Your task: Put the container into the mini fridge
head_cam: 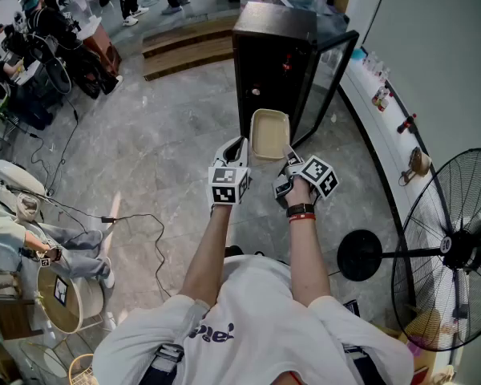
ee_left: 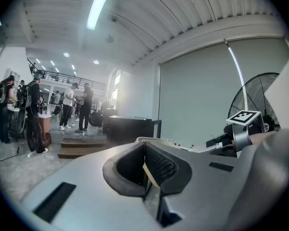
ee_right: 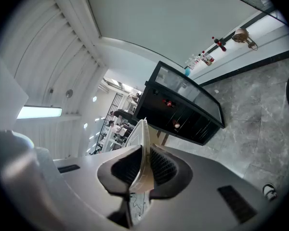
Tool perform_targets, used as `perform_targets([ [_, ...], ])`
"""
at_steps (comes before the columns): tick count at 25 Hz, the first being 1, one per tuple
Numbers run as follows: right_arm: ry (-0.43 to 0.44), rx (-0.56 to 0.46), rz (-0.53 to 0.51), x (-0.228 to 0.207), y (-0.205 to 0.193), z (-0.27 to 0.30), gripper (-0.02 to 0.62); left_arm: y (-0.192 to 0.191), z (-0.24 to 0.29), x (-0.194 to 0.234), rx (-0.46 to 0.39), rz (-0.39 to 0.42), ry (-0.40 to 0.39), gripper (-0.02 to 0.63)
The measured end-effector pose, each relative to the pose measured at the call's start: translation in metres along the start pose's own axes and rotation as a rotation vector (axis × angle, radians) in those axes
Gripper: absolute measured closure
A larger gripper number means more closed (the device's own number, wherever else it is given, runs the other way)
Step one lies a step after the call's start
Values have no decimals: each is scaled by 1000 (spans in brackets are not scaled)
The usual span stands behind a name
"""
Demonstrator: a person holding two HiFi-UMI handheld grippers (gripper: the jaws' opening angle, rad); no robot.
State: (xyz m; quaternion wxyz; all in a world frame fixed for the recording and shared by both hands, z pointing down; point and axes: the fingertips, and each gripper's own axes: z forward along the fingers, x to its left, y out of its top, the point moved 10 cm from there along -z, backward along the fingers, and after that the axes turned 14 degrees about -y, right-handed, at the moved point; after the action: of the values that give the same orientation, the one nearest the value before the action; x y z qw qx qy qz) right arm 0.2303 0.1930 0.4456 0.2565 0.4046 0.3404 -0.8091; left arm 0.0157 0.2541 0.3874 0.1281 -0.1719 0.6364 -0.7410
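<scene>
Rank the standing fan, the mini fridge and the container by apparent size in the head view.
1. standing fan, largest, though nearer the camera and cut off by the frame edge
2. mini fridge, not far behind
3. container, clearly smallest

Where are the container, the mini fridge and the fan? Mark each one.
container [head_cam: 269, 135], head view, on its pale inner floor.
mini fridge [head_cam: 276, 22], head view, on its black top.
fan [head_cam: 458, 249], head view, on the hub of its grille.
</scene>
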Motion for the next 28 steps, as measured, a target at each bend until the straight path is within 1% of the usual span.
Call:
perform_targets([
  [5,-32,20,-14,-11,-2,-17,532,-9,-14,-16,25,-18,13,583],
  [8,-30,26,-19,-10,-1,-15,532,-7,-20,-15,23,-13,25,583],
  [11,-21,34,-9,-2,-3,-8,532,-3,-22,-5,26,-23,37,583],
  [14,-16,47,1,2,-7,2,532,-7,-18,4,33,-39,37,583],
  [18,-2,47,8,8,-2,23,531,-8,3,20,33,-40,17,583],
  [28,32,36,14,44,19,86,531,17,53,80,-1,-37,-1,583],
])
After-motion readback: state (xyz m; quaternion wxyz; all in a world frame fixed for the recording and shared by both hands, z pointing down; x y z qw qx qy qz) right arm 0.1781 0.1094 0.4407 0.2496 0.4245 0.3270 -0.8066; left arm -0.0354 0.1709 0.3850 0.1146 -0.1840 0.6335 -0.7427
